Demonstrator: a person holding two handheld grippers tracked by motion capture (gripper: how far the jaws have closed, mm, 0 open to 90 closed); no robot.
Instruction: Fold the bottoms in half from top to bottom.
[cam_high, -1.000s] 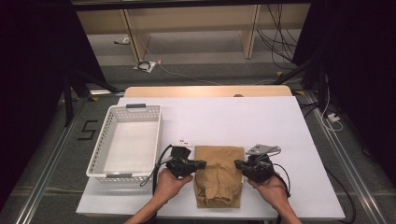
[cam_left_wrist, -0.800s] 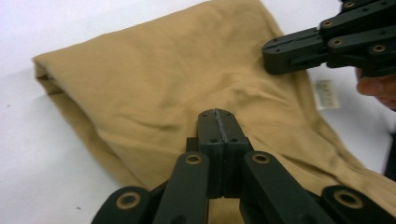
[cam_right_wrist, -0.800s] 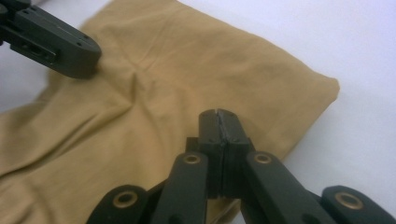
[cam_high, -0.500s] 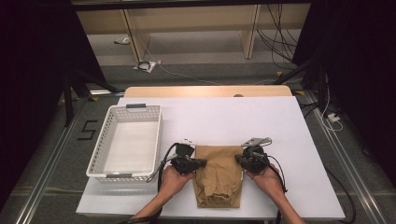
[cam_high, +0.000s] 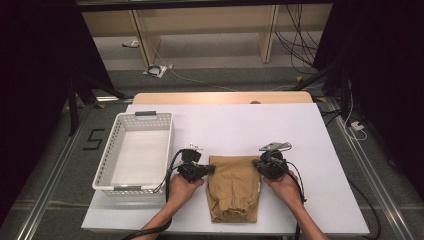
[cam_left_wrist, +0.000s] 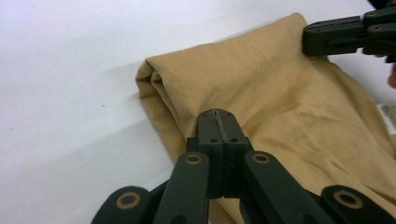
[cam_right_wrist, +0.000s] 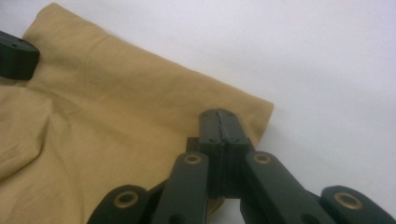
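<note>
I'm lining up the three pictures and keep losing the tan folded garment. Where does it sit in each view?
High view: tan garment lies low centre on the white table, between the two grippers.
Left gripper view: it spreads across the centre and right, behind the left gripper.
Right gripper view: it covers the left and centre, behind the right gripper.
Shared landmark: the garment's far folded edge, with a gripper at each corner.

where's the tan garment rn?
In the high view the folded tan garment lies on the white table near its front edge, right of the white basket, between the left gripper and right gripper.
</note>
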